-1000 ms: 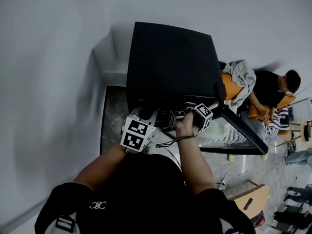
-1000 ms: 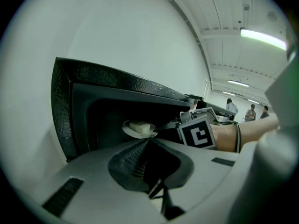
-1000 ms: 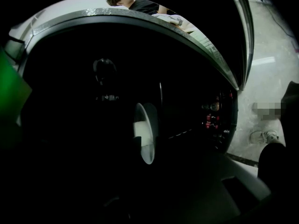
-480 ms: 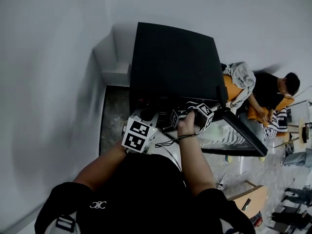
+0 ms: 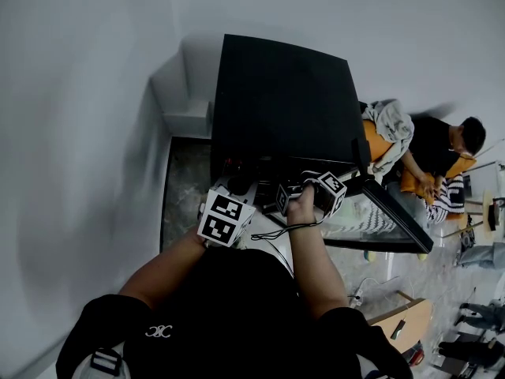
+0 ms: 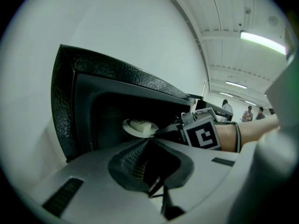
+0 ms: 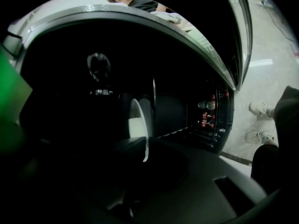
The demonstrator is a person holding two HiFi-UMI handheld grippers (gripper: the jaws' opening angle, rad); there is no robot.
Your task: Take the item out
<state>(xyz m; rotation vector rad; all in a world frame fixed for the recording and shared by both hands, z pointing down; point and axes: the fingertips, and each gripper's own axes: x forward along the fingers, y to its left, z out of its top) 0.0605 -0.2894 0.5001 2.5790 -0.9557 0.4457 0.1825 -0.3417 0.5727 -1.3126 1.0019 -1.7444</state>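
The right tool (image 7: 140, 150) is reaching in through the front opening of the boxy black oven (image 5: 280, 101), and its jaws are clamping the near rim of a round white plate (image 6: 140, 127). The plate is hanging level inside the dark cavity, just behind the front edge. Open room is showing above it up to the cavity's ceiling and on its far side toward the left wall. A pale chunk of food (image 6: 142, 124) is lying on the plate. The oven's glass-fronted door (image 5: 387, 212) is standing swung out to the right, leaving the mouth unobstructed. The left tool (image 6: 149, 141) is hovering outside the opening, low and to the left, its jaws pressed together on nothing, apart from the plate.
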